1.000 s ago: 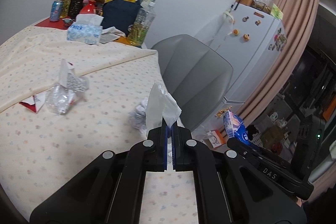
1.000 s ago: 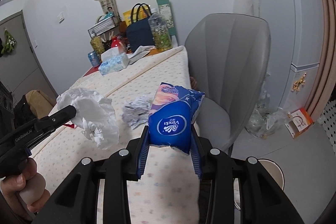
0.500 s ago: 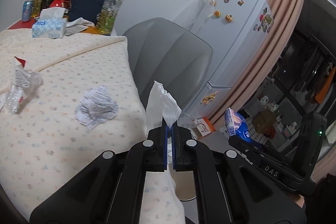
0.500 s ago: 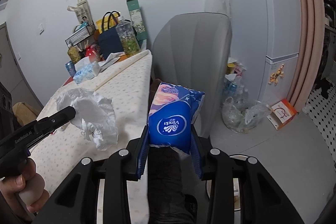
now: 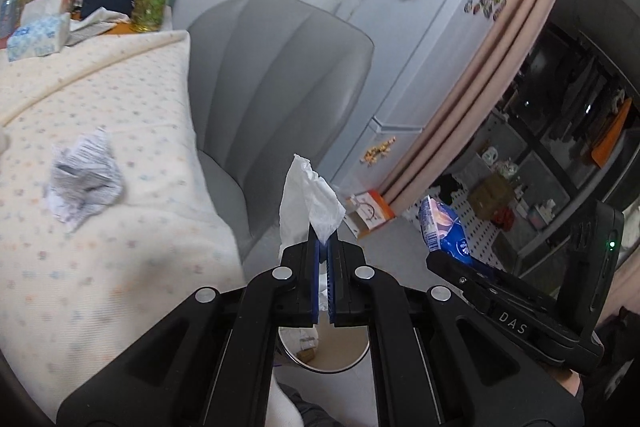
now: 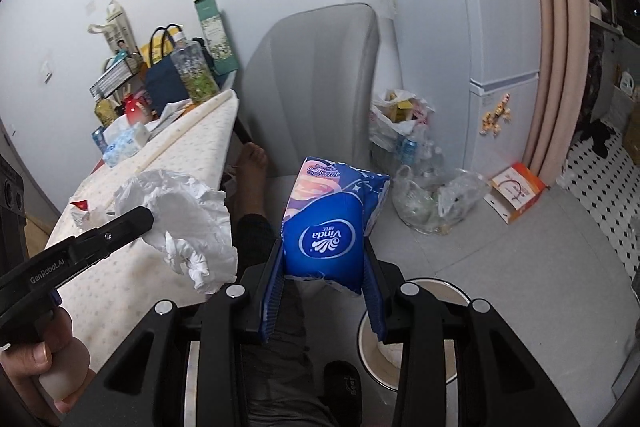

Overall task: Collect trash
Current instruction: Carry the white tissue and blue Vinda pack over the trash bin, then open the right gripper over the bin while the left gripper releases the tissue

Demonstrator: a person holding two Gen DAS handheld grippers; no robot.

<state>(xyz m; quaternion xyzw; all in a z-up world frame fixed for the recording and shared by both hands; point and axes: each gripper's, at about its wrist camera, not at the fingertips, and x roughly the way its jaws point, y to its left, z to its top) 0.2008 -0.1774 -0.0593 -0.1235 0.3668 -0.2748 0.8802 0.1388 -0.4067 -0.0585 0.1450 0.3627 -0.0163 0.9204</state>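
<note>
My left gripper [image 5: 323, 247] is shut on a crumpled white tissue [image 5: 308, 199]; the right wrist view shows the same tissue [image 6: 184, 223] hanging from the left gripper [image 6: 140, 221] off the table's edge. My right gripper [image 6: 324, 267] is shut on a blue Vinda tissue pack wrapper [image 6: 328, 223], also seen at the right of the left wrist view as a blue wrapper [image 5: 444, 227]. A round bin [image 6: 412, 343] stands on the floor below both grippers, with its rim [image 5: 324, 367] showing under the left fingers. A crumpled printed paper [image 5: 82, 179] lies on the table.
A grey chair [image 5: 280, 75] stands at the table's [image 5: 100, 267] end. A white fridge [image 5: 420, 39] and pink curtain [image 5: 500, 67] are behind. Plastic bags of bottles [image 6: 424, 187] and an orange box [image 6: 516, 191] sit on the floor. A person's leg and slipper [image 6: 344, 379] are below the right gripper.
Both grippers have swung right, off the table and past the chair, and dropped a little. The bin on the floor has come into view under them. Both grips are unchanged.
</note>
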